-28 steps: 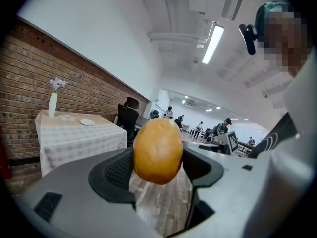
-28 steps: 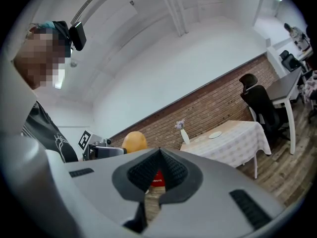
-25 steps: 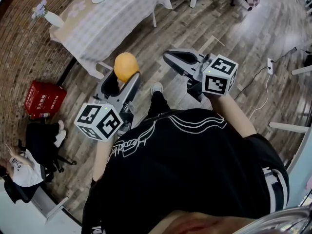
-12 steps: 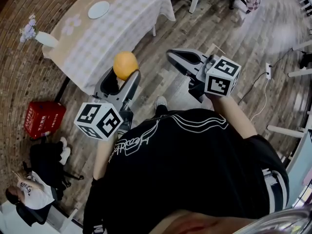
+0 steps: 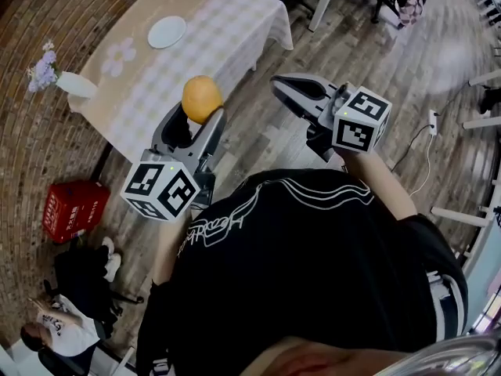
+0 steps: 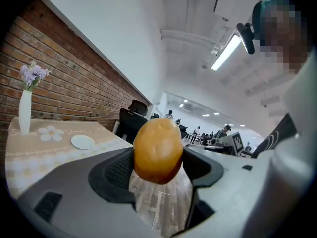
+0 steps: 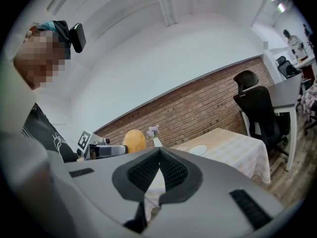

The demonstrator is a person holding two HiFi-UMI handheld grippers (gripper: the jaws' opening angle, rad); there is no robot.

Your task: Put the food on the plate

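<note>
My left gripper [image 5: 197, 110] is shut on an orange-brown potato [image 5: 202, 99], held up in the air over the near edge of the table [image 5: 227, 22]; in the left gripper view the potato [image 6: 157, 150] fills the gap at my left gripper [image 6: 158, 157]. A small white plate [image 5: 167, 31] lies on the checked tablecloth, far ahead and to the left; the same plate [image 6: 82, 142] shows in the left gripper view and the plate [image 7: 198, 149] in the right gripper view. My right gripper [image 5: 284, 87] is shut and empty, to the right of the potato, over the floor; its tips meet at my right gripper [image 7: 159, 150].
A white vase with purple flowers [image 5: 63, 81] stands at the table's left end. A red crate [image 5: 75, 211] sits on the wooden floor by the brick wall. A person [image 5: 55, 335] is at the lower left. Black office chairs [image 7: 257, 108] stand beyond the table.
The table and plate have shifted down and right in the head view, so I stand closer to them. Both grippers hold the same pose, potato still clamped.
</note>
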